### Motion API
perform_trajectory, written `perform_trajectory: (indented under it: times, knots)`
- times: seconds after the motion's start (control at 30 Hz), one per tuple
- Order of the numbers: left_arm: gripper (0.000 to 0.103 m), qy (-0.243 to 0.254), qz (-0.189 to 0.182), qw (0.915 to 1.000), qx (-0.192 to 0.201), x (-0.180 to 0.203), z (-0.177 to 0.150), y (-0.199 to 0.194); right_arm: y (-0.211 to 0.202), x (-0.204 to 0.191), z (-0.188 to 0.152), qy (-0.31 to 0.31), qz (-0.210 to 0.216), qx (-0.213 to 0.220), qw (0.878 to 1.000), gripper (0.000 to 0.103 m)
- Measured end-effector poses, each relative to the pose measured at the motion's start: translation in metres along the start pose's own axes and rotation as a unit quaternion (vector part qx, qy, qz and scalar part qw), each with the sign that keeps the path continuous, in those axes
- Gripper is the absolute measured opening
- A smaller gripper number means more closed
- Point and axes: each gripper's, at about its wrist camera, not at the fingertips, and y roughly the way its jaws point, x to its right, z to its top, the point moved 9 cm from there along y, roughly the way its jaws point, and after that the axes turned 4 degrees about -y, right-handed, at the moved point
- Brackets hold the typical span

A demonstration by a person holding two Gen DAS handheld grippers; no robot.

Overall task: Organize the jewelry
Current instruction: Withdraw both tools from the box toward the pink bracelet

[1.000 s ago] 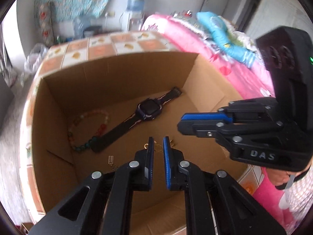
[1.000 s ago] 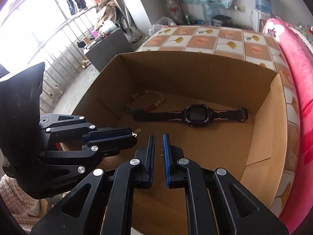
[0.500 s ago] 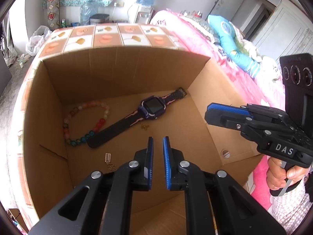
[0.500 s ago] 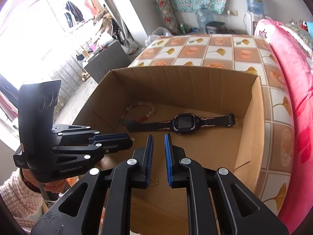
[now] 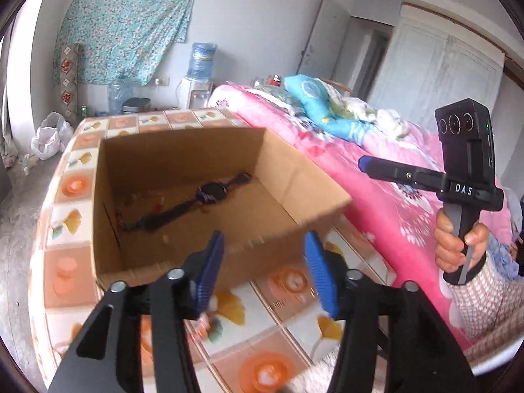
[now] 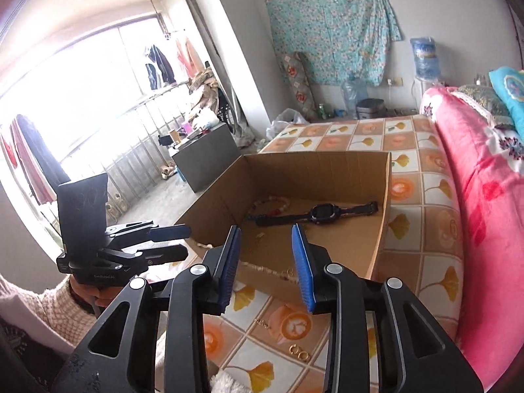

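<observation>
left claw [image 5: 263, 270] opening, empty, right claw [image 6: 267, 267] opening, empty

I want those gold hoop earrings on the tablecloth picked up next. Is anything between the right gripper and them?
Nothing visible blocks them. The gold hoop earrings lie bare on the tablecloth, just below the right gripper, whose empty jaws are opening. The cardboard box sits farther back.

The cardboard box [image 6: 330, 170] is open on top, so a gripper can go straight down into it. Its four tall walls block the way in from the sides. On the box floor, the black watch [image 6: 322, 212] and the bead bracelet [image 6: 271, 203] lie by the far wall; the near part of the floor is mostly bare. The tiled table [image 6: 425, 239] has an open strip along its near edge, with two small gold rings [image 6: 299, 351] lying there. The pink bed [image 6: 484, 216] presses against the table's right edge.
</observation>
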Motion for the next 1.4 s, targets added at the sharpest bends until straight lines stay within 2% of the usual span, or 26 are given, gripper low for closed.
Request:
perform_trajectory:
  times: [0.03,0.17,0.33,0.4,0.57,0.7,0.8,0.93,1.13,1.4]
  knots:
    - [0.062,0.003,-0.001,1.0,-0.006,0.004,-0.01,0.002,0.0,0.001,-0.012,0.004,-0.009,-0.01,1.0,0.036]
    - [0.071,0.005,0.016,0.9981,-0.06,0.018,-0.057,0.029,0.018,0.011,-0.061,0.031,-0.049,-0.065,0.996,0.037]
    - [0.075,0.031,0.091,0.9894,-0.108,0.016,-0.096,0.062,0.037,0.026,-0.121,0.021,-0.134,-0.141,0.981,0.043]
    - [0.077,0.038,0.122,0.9839,-0.125,0.013,-0.106,0.071,0.037,0.029,-0.133,0.006,-0.171,-0.152,0.973,0.056]
    - [0.082,0.037,0.202,0.9671,-0.151,-0.003,-0.118,0.085,0.037,0.037,-0.143,-0.011,-0.224,-0.165,0.96,0.074]
    - [0.093,0.031,0.228,0.9624,-0.144,-0.008,-0.117,0.088,0.033,0.049,-0.14,-0.007,-0.25,-0.161,0.955,0.084]
    - [0.097,0.022,0.238,0.9606,-0.141,-0.012,-0.117,0.09,0.031,0.061,-0.137,-0.003,-0.277,-0.159,0.948,0.089]
    - [0.097,-0.012,0.232,0.9628,-0.139,-0.016,-0.118,0.092,0.031,0.074,-0.14,0.012,-0.3,-0.166,0.939,0.09]
    - [0.098,-0.034,0.238,0.9613,-0.135,-0.019,-0.121,0.092,0.04,0.086,-0.154,0.022,-0.322,-0.195,0.926,0.094]
    - [0.098,-0.049,0.245,0.9587,-0.136,-0.015,-0.123,0.1,0.039,0.086,-0.159,0.047,-0.313,-0.187,0.93,0.095]
